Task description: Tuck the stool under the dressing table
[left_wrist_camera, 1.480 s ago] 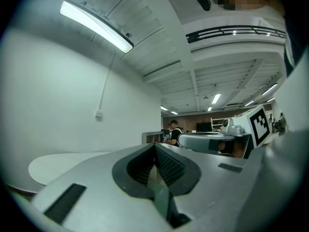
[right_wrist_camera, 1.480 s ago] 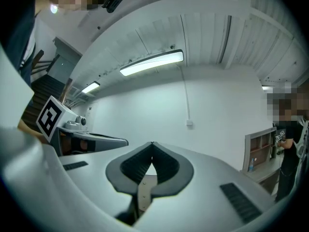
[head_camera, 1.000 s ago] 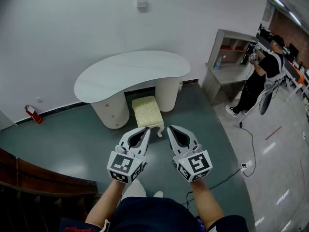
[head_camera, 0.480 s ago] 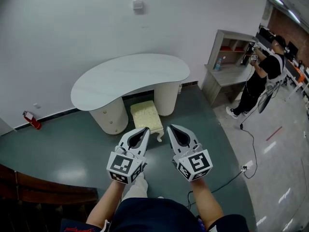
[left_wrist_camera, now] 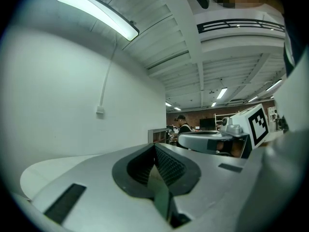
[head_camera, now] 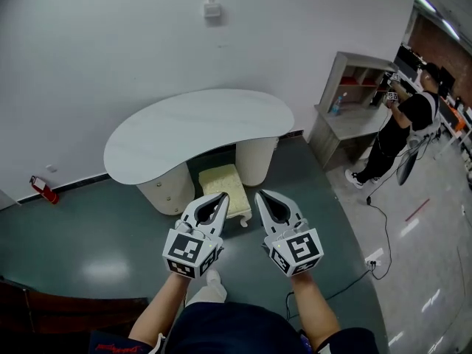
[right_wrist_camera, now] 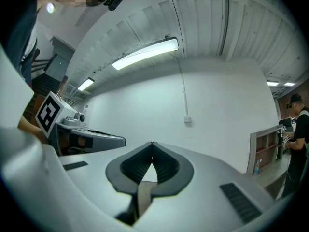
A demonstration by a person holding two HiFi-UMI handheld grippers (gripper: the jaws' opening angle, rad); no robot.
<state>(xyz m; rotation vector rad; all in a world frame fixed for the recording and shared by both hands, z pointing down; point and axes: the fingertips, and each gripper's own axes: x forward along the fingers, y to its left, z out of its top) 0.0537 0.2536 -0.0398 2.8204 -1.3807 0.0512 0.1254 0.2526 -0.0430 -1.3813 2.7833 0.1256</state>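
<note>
Grey-green floor [head_camera: 88, 227] underfoot, plain white wall behind, with a small box [head_camera: 212, 9] mounted high on it. Far left, at the foot of the wall, a red fire extinguisher [head_camera: 40, 190]. Next along, a white kidney-shaped bench [head_camera: 199, 127] on two rounded pedestals. Between those pedestals, a stool [head_camera: 223, 184] with a cream cushion: back part under the bench top, front edge and one curved white leg out on the open floor side. Just in front of it, held low and side by side, both tools, tips towards the stool. Left tool [head_camera: 220, 198] clenched, jaws tip to tip, nothing between them. Right tool [head_camera: 261, 196] likewise clenched and empty, a little apart from the left one. From the head view, both tips overlapping the stool's near edge; whether touching it, impossible to tell. Further right, against the wall, a grey desk [head_camera: 354, 116] with a shelf unit on top and a blue bottle [head_camera: 337, 103] on it. Beside that desk, a person [head_camera: 398, 124] in dark clothes, standing. Across the pale floor at far right, a thin black cable [head_camera: 380, 220].
</note>
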